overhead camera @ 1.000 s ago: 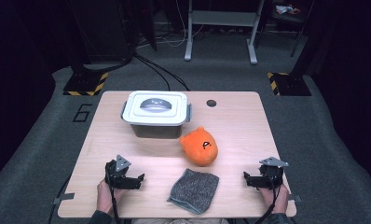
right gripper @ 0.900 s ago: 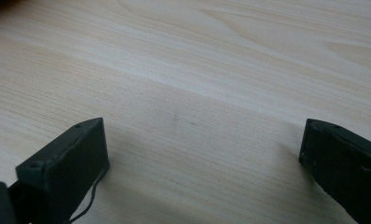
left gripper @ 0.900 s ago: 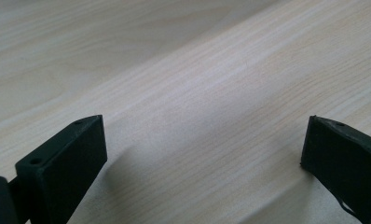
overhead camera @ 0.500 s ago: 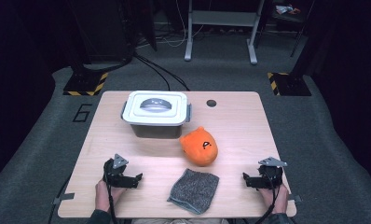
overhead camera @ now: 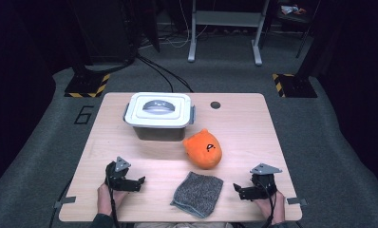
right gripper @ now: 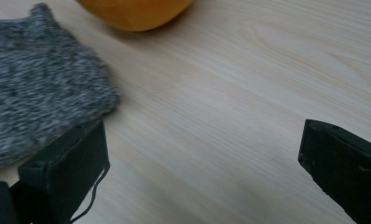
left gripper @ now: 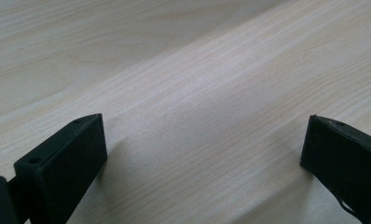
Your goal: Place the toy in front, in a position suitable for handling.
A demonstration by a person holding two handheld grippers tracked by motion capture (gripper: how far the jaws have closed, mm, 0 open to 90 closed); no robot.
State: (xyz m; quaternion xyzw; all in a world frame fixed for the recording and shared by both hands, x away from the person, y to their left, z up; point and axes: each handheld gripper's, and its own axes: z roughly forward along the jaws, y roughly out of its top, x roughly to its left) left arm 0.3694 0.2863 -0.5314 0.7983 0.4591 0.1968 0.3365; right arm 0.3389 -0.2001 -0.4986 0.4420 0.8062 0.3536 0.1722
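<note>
- The grey cloth (overhead camera: 198, 194) lies flat at the near edge of the table, between the two grippers and nearer the right one; the orange plush (overhead camera: 203, 148) sits just behind it.
- The right gripper (overhead camera: 239, 190) rests low on the wood, jaws wide apart and holding nothing, with the cloth's corner (right gripper: 44, 102) just beside one jaw.
- The left gripper (overhead camera: 138, 181) also sits with jaws spread and nothing in them, over bare wood.
- I'd worry that a shallow pinch would catch only the fuzzy edge, so the cloth drags or slips free.
- A sideways sweep could nudge the plush, which looks soft and apt to roll.
- The table (overhead camera: 253, 128) is pale wood grain, smooth, offering little grip under fabric.
- A lidded white bin (overhead camera: 159, 115) stands at the back.
- Beyond the table, dark carpet, hazard-striped bases (overhead camera: 88, 87) and cables (overhead camera: 158, 71).
</note>
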